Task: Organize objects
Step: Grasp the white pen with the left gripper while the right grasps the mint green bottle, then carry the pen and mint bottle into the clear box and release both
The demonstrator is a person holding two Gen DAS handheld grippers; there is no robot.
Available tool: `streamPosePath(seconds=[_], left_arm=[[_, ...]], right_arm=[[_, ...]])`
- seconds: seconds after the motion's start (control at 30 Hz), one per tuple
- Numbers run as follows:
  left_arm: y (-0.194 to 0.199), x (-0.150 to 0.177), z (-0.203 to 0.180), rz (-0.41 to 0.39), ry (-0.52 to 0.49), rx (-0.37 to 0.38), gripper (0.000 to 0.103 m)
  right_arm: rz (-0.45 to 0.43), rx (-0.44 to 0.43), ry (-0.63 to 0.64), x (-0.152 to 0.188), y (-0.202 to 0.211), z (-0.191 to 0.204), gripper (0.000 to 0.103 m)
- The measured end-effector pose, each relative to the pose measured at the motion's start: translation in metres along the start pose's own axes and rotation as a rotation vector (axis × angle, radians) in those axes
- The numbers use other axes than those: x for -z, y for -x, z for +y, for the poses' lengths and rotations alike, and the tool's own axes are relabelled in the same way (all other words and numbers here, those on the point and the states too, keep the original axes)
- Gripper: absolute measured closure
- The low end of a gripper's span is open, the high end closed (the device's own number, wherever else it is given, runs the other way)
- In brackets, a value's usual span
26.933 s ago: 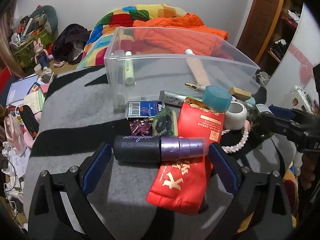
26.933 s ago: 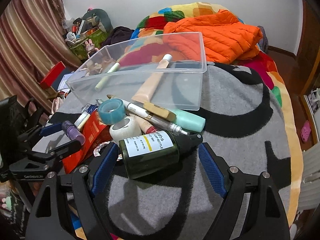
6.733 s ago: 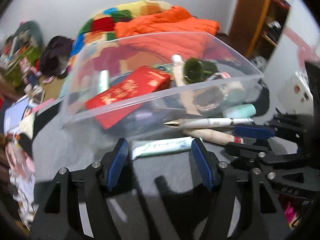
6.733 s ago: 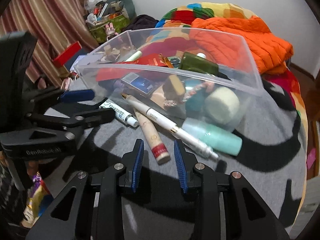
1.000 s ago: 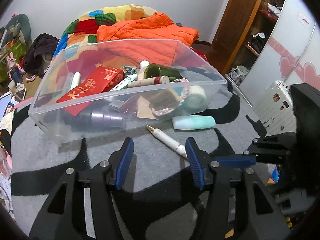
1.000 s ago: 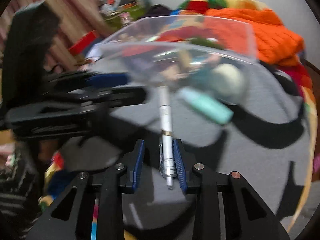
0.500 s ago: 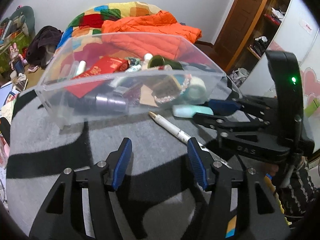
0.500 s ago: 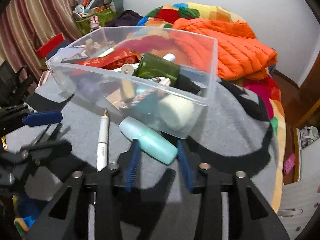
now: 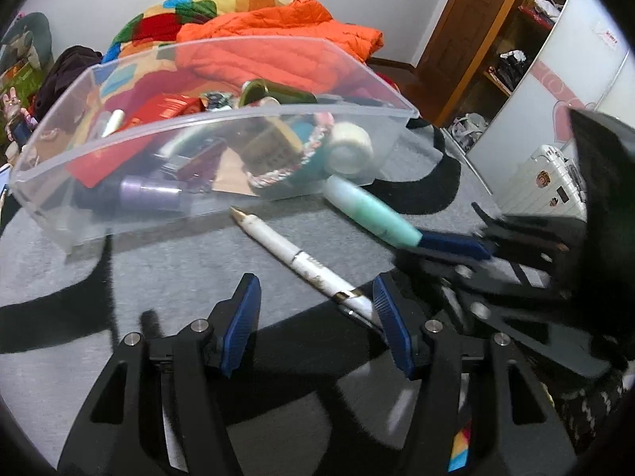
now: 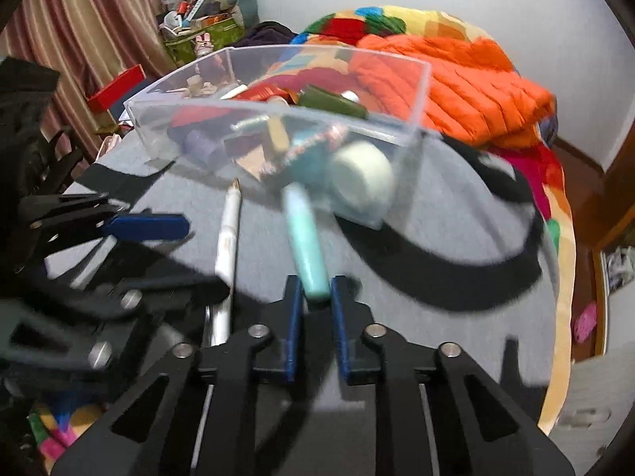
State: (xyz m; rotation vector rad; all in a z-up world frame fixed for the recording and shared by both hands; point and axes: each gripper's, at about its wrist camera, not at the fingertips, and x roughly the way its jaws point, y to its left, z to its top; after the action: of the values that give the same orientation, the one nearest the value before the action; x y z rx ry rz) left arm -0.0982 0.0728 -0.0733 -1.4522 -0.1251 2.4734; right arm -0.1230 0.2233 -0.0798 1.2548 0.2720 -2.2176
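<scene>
A clear plastic bin [image 9: 119, 150] [image 10: 397, 127] on the grey-and-black blanket holds a red packet, a green bottle, a purple tube, tape rolls and other small items. A white pen [image 9: 301, 261] [image 10: 228, 234] lies in front of it. A mint-green tube [image 9: 369, 214] [image 10: 305, 238] points at the bin. My right gripper [image 10: 313, 297] is shut on the tube's near end. My left gripper [image 9: 315, 301] is open, its right finger beside the pen's clip end.
An orange jacket [image 10: 468, 79] and a colourful quilt [image 9: 206, 4] lie behind the bin. Curtains and clutter stand at the left in the right wrist view. A door, shelves and a white suitcase [image 9: 547, 182] are at the right in the left wrist view.
My right gripper has closed on the mint-green tube, which it straddled half a second ago. My left gripper has moved forward and closer to the pen.
</scene>
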Motion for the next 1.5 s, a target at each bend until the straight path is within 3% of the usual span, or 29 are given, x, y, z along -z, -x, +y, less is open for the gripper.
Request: streamPosePath(seconds=[0.13, 0.23, 0.33, 0.4, 0.47, 0.67, 0.77, 0.9, 0.97, 1.27, 1.5], left_arm=[[-0.007, 0.001, -0.007, -0.035, -0.012, -0.087, 0.044], [-0.005, 0.004, -0.007, -0.052, -0.024, -0.103, 0.054], [0.002, 0.01, -0.001, -0.051, -0.02, -0.095, 0.071], [0.008, 0.015, 0.005, -0.045, -0.011, -0.086, 0.081], [0.015, 0.021, 0.012, -0.039, -0.005, -0.084, 0.09], [0.032, 0.04, 0.028, -0.029, -0.026, -0.096, 0.09], [0.034, 0.042, 0.031, -0.023, -0.037, -0.088, 0.09], [0.031, 0.04, 0.03, -0.034, -0.043, -0.094, 0.09], [0.028, 0.037, 0.031, -0.052, -0.043, -0.1, 0.09], [0.026, 0.032, 0.033, -0.095, -0.04, -0.122, 0.093], [0.049, 0.03, 0.035, -0.138, -0.007, -0.101, 0.093]], right_arm=[[-0.001, -0.014, 0.002, 0.013, 0.015, -0.003, 0.091], [-0.034, -0.016, -0.011, 0.01, 0.027, -0.005, 0.091], [-0.064, -0.007, -0.021, 0.0, 0.028, -0.006, 0.078], [-0.08, 0.014, -0.016, -0.009, 0.021, -0.004, 0.061], [-0.073, 0.024, -0.006, -0.016, 0.012, -0.003, 0.058], [-0.005, 0.081, 0.022, -0.029, -0.026, -0.002, 0.058], [-0.012, 0.069, 0.009, -0.029, -0.027, -0.004, 0.058], [-0.019, 0.056, 0.024, -0.025, -0.023, 0.004, 0.077], [-0.02, 0.059, 0.037, -0.022, -0.021, 0.011, 0.081], [-0.077, -0.019, -0.015, -0.011, 0.004, 0.029, 0.081], [-0.146, -0.049, -0.06, -0.017, 0.027, 0.035, 0.081]])
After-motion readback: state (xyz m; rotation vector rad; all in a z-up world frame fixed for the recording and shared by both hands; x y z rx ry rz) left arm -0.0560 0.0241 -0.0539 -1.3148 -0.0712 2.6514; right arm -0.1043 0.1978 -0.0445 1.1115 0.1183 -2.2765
